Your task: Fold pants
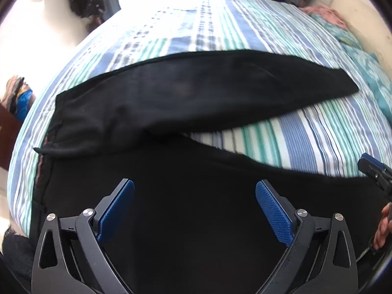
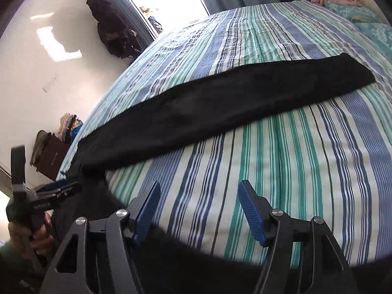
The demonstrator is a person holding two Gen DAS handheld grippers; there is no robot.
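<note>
Black pants lie spread on the striped bed. One leg (image 1: 196,93) stretches across the sheet toward the right; it also shows in the right wrist view as a long dark band (image 2: 220,105). The other leg and the waist part (image 1: 196,232) lie along the near edge of the bed. My left gripper (image 1: 194,183) hovers over this near part, jaws wide and open, nothing between the blue pads. My right gripper (image 2: 198,186) is open above bare striped sheet, just beyond the near leg (image 2: 196,264). Each gripper shows at the edge of the other's view: the right gripper (image 1: 374,171) and the left gripper (image 2: 58,187).
The striped bedsheet (image 2: 294,159) covers the whole bed. A teal patterned blanket (image 1: 367,68) and a pink garment (image 1: 323,12) lie at the far right. Dark clothes (image 2: 112,31) hang on the wall to the left. A clothes pile (image 2: 54,147) sits on brown furniture beside the bed.
</note>
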